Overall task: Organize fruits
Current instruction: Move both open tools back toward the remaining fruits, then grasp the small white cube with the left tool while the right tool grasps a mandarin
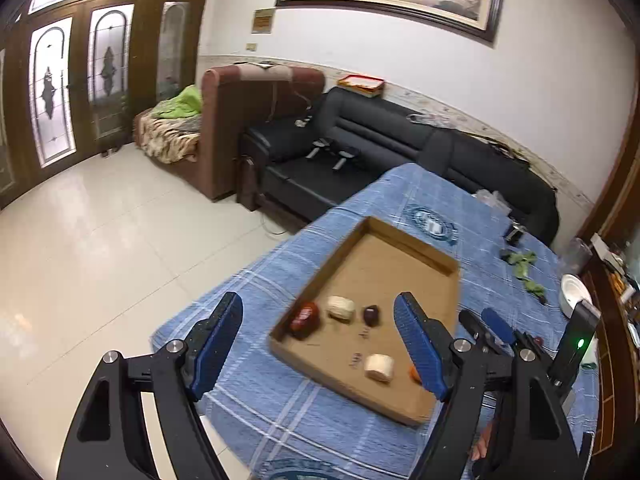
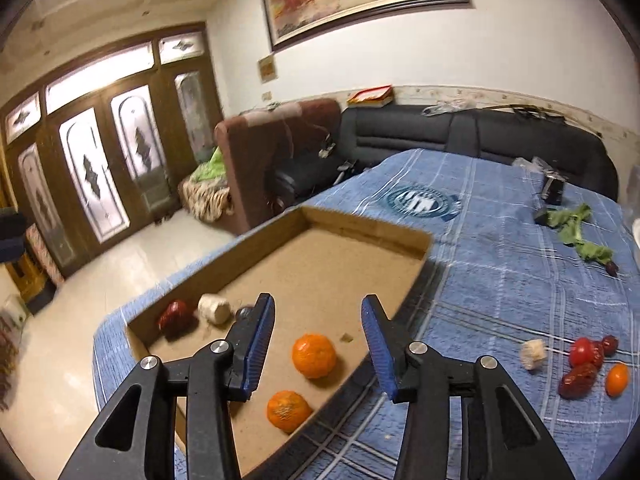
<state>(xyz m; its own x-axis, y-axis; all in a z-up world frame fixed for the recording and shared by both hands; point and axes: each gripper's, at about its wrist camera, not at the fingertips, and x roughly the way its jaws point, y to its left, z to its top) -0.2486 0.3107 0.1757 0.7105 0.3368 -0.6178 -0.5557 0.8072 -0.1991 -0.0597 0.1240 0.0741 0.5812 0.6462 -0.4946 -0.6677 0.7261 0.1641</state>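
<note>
A shallow cardboard tray (image 1: 404,240) (image 2: 360,228) lies on the blue checked cloth. In the left wrist view it holds a red fruit (image 1: 305,319), two pale chunks (image 1: 341,307) (image 1: 379,367) and a dark date (image 1: 371,314). My left gripper (image 1: 320,344) is open and empty above the tray's near side. In the right wrist view two oranges (image 2: 314,355) (image 2: 288,409) lie in the tray, with a red fruit (image 2: 175,316) and a pale chunk (image 2: 214,308) at its far left. My right gripper (image 2: 318,342) is open and empty, just above the upper orange.
To the right on the cloth lie a pale chunk (image 2: 533,353), a tomato (image 2: 582,351), red dates (image 2: 578,379) and a small orange fruit (image 2: 617,379). Leafy greens (image 2: 576,232) and a dark object (image 2: 554,190) lie farther back. A black sofa (image 1: 360,140) stands behind the table.
</note>
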